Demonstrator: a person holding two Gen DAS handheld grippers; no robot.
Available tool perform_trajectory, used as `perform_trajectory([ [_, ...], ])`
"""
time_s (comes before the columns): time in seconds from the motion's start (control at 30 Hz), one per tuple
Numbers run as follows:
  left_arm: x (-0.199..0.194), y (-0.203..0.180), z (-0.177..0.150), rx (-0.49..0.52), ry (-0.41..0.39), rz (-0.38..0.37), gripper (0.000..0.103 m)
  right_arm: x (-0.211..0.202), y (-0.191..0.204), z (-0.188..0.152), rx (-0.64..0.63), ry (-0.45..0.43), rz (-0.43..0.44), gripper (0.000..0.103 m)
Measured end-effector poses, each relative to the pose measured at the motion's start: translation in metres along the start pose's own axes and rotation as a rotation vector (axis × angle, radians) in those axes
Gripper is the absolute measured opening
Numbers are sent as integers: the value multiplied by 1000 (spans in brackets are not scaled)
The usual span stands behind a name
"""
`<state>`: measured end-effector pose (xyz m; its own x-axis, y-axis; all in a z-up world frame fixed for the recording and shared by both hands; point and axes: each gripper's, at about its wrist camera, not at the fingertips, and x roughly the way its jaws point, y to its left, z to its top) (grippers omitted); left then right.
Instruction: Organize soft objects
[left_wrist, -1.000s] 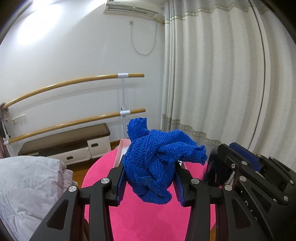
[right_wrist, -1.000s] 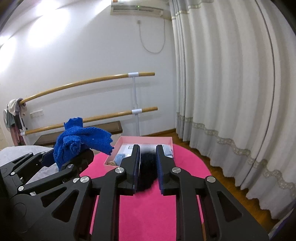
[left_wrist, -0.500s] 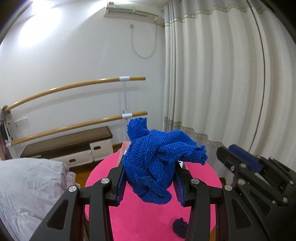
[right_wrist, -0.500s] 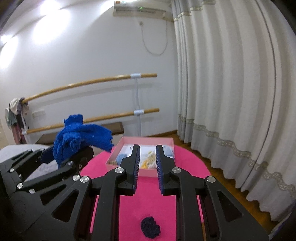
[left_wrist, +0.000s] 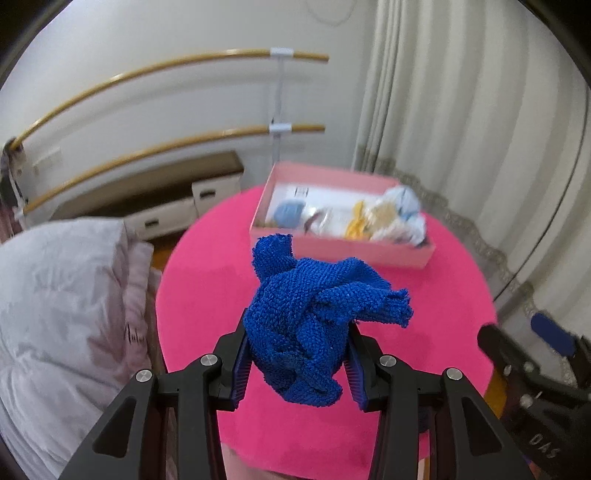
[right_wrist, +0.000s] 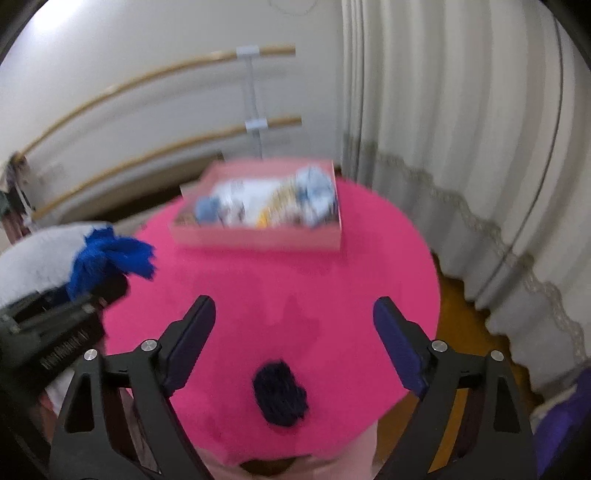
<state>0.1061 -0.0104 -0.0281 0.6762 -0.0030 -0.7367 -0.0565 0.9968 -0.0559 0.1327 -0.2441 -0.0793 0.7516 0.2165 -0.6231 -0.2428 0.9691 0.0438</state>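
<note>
1. Blue knitted cloth (left_wrist: 314, 328): bunched into a loose wad and clamped between the two pads of the left gripper (left_wrist: 297, 369). It is held in the air above the round pink table (left_wrist: 207, 280), on the near side of the pink box (left_wrist: 332, 245).
2. Left gripper: the jaws stand partly closed, pressing on both sides of the cloth. In the right wrist view the same cloth (right_wrist: 110, 258) shows at the left edge, above the black body of that gripper.
3. Right gripper (right_wrist: 293, 332): the jaws stand wide apart, having just been opening, and nothing is between them.
4. Dark wool ball (right_wrist: 279, 393): lies on the pink table near its front edge, below the gap between the right gripper's fingers and touching neither.
5. Pink box: sits at the far side of the table and holds a heap of pale soft items, blue, white and yellow; the blur hides their details.
6. Surroundings: a white curtain (right_wrist: 461, 147) hangs to the right; a grey quilt (left_wrist: 59, 295) lies beside the table to the left.
</note>
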Motion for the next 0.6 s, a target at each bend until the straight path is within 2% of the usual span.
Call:
perform_trajectory([
  [0.07, 20, 0, 0, 1, 38, 19, 40, 20, -1, -11, -5, 79, 6, 86],
  [0.2, 57, 0, 8, -5, 115, 7, 40, 62, 2, -38, -8, 248, 6, 86],
  [0.33, 81, 3, 9, -1, 164, 15, 40, 90, 15, -61, -50, 350, -5, 86],
  [0.37, 88, 1, 11, -1, 178, 13, 40, 96, 17, -65, -60, 367, -22, 80],
  [0.4, 92, 3, 9, 0, 184, 12, 40, 101, 18, -69, -66, 383, -34, 70],
  [0.43, 93, 3, 6, 3, 186, 12, 40, 97, 17, -68, -54, 355, -21, 62],
  [0.47, 93, 2, 7, 7, 185, 14, 40, 94, 15, -66, -44, 350, -18, 27],
  [0.5, 88, 1, 7, 10, 181, 14, 40, 92, 12, -62, -30, 357, -7, 14],
  [0.6, 81, -2, 12, 16, 155, 4, 40, 81, 5, -47, -3, 298, -16, 14],
])
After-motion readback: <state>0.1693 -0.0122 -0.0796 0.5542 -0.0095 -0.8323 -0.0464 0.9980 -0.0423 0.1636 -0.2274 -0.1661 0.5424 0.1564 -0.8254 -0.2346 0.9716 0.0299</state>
